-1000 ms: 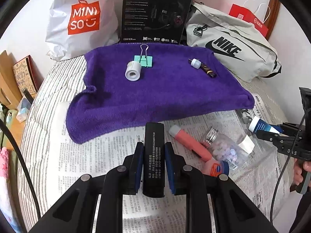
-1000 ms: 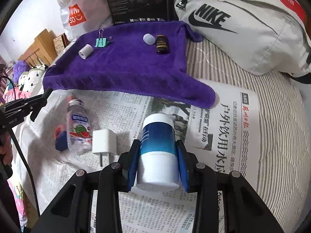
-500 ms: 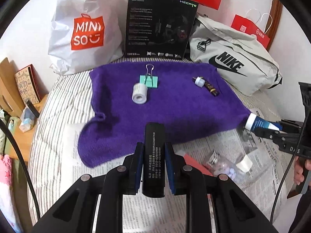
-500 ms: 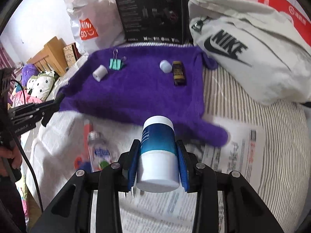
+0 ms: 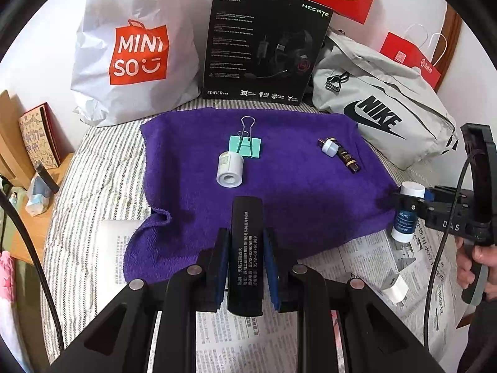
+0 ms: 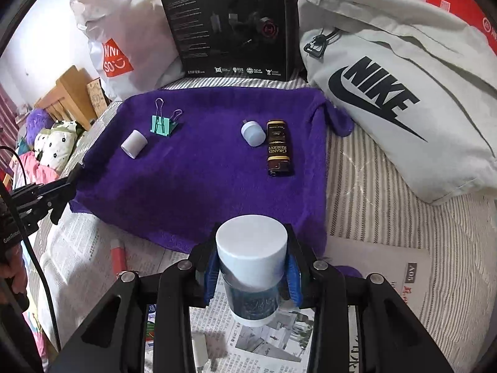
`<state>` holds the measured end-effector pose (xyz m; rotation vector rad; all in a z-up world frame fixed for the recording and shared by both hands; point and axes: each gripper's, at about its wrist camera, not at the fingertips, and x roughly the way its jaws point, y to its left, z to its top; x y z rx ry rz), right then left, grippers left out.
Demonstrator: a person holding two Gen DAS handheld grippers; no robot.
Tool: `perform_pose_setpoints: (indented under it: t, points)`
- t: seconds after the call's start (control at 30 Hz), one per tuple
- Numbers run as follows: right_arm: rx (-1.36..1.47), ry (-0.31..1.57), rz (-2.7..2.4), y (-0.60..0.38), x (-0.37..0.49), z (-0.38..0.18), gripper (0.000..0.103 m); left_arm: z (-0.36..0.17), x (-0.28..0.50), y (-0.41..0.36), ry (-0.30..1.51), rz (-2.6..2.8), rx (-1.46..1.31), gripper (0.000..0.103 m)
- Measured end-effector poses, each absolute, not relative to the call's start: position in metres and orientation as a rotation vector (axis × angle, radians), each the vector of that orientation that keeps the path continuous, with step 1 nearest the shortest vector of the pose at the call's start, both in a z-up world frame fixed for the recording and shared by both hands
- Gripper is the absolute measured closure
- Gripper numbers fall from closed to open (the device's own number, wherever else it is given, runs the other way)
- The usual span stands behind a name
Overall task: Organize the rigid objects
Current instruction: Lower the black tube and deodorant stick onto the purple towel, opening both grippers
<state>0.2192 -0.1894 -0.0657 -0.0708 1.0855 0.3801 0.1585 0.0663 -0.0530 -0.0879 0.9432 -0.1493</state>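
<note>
The left gripper (image 5: 245,267) was clamped on a black bar (image 5: 246,248) printed with white text, its far end poking out over the near edge of the purple towel (image 5: 295,192). The right gripper (image 6: 251,267) squeezed a blue-and-white jar (image 6: 251,258) by its sides, white cap toward the towel, above newspaper (image 6: 273,338) and the towel's near hem. From the left view that jar (image 5: 407,211) hung at about three o'clock, just off the towel's right edge. On the paper lay a white plug (image 5: 394,289) near the right hand (image 5: 475,267), and a red tube (image 6: 117,258) at nine o'clock of the jar.

Farther out on the towel, a white roll (image 5: 230,174) lay touching a green binder clip (image 5: 245,144) at twelve o'clock of the bar. At one o'clock, a small white cap (image 5: 330,147) sat against a brown lighter (image 5: 346,157).

Beyond the towel stood a Miniso bag (image 5: 133,59), a black headset box (image 5: 264,43) and a grey Nike bag (image 5: 382,115) along the wall.
</note>
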Motion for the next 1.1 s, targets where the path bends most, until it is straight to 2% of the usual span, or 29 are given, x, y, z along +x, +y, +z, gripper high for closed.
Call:
perform_pose_setpoints:
  t: [0.33,0.6,1.1]
  points:
    - [-0.029,1.052,0.408,-0.189,0.238,-0.043,0.067,-0.054,0.168,0.069,0.945,-0.157,-0.091,0.082]
    - [-0.082,1.125,0.377,-0.18,0.276,-0.069,0.067,-0.056,0.183,0.08,0.952,-0.144,-0.123,0.082]
    - [-0.202,1.225,0.4,-0.154,0.297,-0.107,0.066,-0.075,0.211,0.078,0.996,-0.119,-0.114,0.082]
